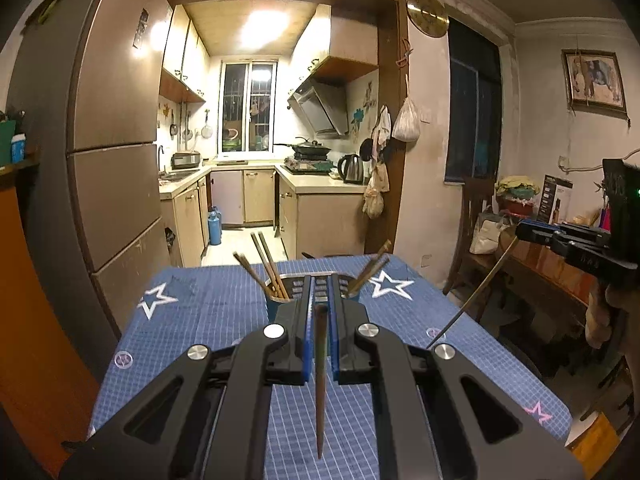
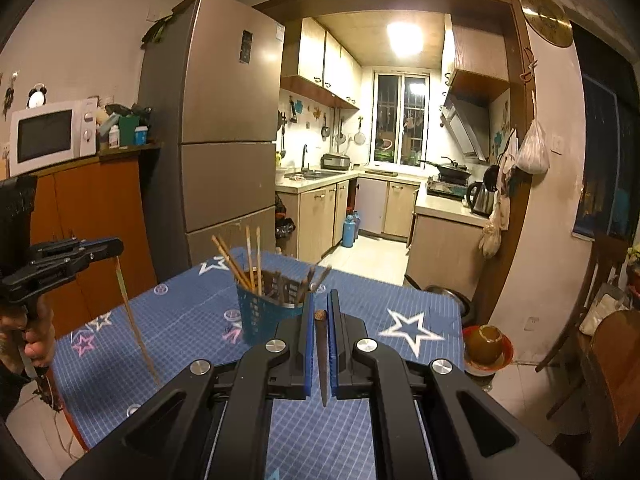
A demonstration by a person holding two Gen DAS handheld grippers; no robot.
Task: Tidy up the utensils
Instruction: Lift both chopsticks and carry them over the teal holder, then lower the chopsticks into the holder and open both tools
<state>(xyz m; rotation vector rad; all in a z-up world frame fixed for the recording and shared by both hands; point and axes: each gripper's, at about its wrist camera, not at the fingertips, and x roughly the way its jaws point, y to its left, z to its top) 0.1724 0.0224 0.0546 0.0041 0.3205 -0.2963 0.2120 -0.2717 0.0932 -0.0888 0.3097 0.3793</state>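
In the left wrist view my left gripper [image 1: 321, 280] is shut on a dark wooden chopstick [image 1: 320, 384] that hangs point down over the blue star tablecloth [image 1: 208, 320]. Just beyond its fingertips stands a blue utensil basket [image 1: 274, 308] holding several chopsticks. At the right of that view my right gripper [image 1: 520, 230] pinches a second chopstick [image 1: 472, 296] slanting down to the cloth edge. In the right wrist view the right gripper [image 2: 321, 296] is shut on that chopstick [image 2: 321, 364], with the basket [image 2: 260, 316] ahead to the left. My left gripper [image 2: 117, 247] holds its chopstick [image 2: 134, 320] there.
A tall fridge [image 2: 216, 128] stands beyond the table's left side, next to an orange cabinet with a microwave [image 2: 52, 134]. A wooden chair [image 1: 476, 216] and a bench with bags sit right of the table. A bowl [image 2: 488, 346] rests on the floor.
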